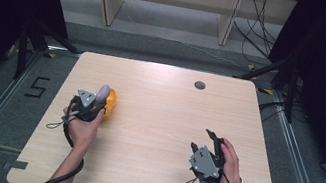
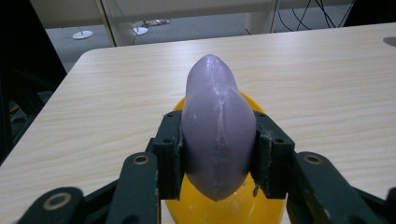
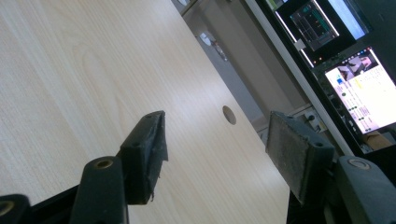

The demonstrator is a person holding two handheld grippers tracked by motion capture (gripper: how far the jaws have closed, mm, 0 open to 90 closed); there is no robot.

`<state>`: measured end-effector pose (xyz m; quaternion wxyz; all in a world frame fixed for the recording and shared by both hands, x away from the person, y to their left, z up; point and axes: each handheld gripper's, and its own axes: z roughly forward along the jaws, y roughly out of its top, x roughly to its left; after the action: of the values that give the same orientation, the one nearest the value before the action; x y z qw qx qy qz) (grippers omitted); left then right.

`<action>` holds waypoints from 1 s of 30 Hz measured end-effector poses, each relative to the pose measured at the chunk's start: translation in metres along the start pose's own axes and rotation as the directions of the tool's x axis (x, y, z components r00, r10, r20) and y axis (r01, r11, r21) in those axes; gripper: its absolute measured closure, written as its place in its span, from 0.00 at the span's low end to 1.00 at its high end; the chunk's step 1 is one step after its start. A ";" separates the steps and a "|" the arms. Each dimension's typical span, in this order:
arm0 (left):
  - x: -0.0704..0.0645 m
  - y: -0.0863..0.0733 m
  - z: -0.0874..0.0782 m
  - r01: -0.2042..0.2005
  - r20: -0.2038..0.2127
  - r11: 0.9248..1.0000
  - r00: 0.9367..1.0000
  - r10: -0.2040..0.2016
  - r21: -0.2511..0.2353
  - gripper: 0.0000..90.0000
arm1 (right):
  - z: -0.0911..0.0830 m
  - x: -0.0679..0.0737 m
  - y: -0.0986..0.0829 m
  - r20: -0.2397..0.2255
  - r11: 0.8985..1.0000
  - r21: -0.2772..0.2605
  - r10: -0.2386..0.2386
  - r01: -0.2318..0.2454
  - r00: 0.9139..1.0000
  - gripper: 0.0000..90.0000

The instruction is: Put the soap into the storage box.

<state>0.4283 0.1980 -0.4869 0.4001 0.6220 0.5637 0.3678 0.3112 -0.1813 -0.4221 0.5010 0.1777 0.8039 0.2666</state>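
Left gripper view: the left gripper [image 2: 218, 149] clamps a purple eggplant-shaped piece [image 2: 217, 126] between its two pads, directly above a yellow bowl [image 2: 219, 211] sitting on the table [image 2: 116, 107]. Judging from this, the step in hand is setting the piece into the bowl; the next move calls for lowering it inside the rim, then parting the jaws. The piece's long axis runs away from the gripper, its narrow tip pointing beyond the bowl's far edge. Well to the right of the bowl, the right gripper [image 1: 206, 141] stands open and empty over bare wood.
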 end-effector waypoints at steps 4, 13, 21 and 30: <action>-0.001 -0.003 0.004 0.003 -0.003 1.000 1.000 -0.003 0.014 0.65 | 0.000 0.001 0.000 -0.002 1.000 0.005 0.011 -0.011 1.000 0.43; -0.003 -0.006 0.009 0.005 -0.002 1.000 1.000 -0.005 0.026 0.65 | 0.001 0.002 0.000 -0.015 1.000 0.002 0.016 -0.016 1.000 0.43; -0.004 -0.006 0.011 0.006 0.002 0.999 1.000 -0.006 0.037 0.65 | 0.001 0.000 0.000 -0.010 1.000 0.001 -0.016 0.016 1.000 0.42; -0.003 -0.007 0.013 -0.001 0.013 0.995 1.000 0.000 0.098 0.65 | 0.001 0.000 0.000 -0.014 1.000 0.002 -0.011 0.011 1.000 0.42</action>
<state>0.4368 0.1948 -0.4990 0.3727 0.6432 0.5783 0.3359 0.3119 -0.1808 -0.4226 0.4969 0.1718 0.8086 0.2641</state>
